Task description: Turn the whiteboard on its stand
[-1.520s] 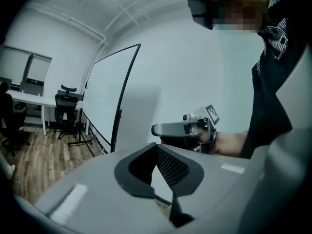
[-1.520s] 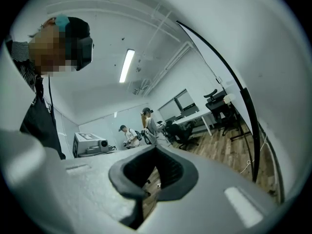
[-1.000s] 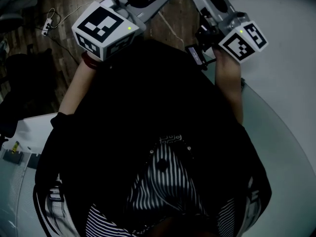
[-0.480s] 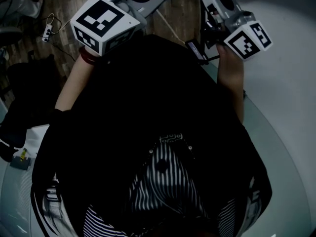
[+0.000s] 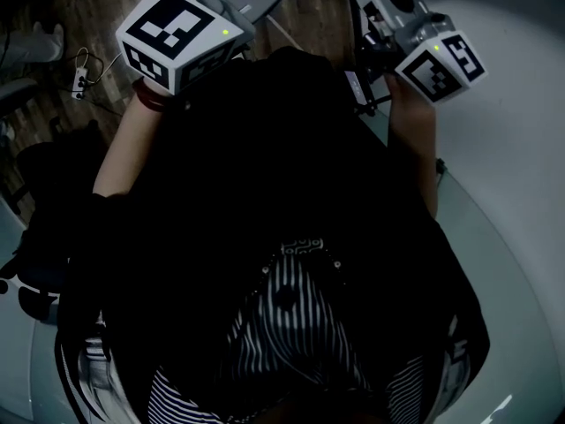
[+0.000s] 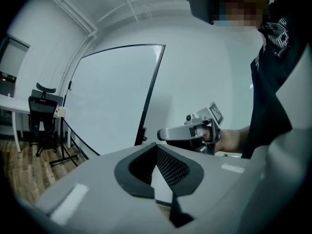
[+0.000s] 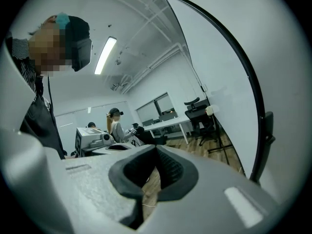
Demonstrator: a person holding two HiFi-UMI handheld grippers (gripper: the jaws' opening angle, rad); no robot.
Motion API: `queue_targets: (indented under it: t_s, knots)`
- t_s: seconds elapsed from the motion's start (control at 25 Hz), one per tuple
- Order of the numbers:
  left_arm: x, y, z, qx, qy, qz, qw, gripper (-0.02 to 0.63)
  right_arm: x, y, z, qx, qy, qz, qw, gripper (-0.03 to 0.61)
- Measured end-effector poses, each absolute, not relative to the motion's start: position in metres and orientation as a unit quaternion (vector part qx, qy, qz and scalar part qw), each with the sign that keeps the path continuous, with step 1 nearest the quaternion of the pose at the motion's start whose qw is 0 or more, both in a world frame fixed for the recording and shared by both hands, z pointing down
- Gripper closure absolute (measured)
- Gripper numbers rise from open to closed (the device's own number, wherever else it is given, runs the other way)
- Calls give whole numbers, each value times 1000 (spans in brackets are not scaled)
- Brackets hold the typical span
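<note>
No words, numbers or brand names can be read anywhere. The two white marker cubes, upper left [image 5: 181,38] and upper right [image 5: 441,64] of the head view, carry only black square patterns. A small pale print [image 5: 305,245] on the dark garment [image 5: 265,166] at centre is too small to read.

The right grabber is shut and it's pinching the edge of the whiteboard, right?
It is shut, but the right gripper pinches nothing. In the right gripper view its jaws meet on empty air, and the whiteboard stands apart, off to the side, untouched.
</note>
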State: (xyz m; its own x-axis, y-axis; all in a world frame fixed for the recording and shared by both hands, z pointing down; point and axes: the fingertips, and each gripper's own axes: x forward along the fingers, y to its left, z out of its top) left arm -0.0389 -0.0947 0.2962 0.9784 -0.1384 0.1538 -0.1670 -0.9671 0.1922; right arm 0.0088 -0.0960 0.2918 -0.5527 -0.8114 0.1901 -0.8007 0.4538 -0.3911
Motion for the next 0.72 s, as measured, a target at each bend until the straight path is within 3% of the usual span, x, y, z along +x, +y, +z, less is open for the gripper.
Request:
queue_targets:
  t_s: [0.4,0.72]
  knots:
    - [-34,-99,300,988,-82,64,116,612,17,-102,289,-474,853,-216,24,577]
    - [44,-172,244,985,-128,44,104,612,87,-181,235,-424,884,-196,30,577]
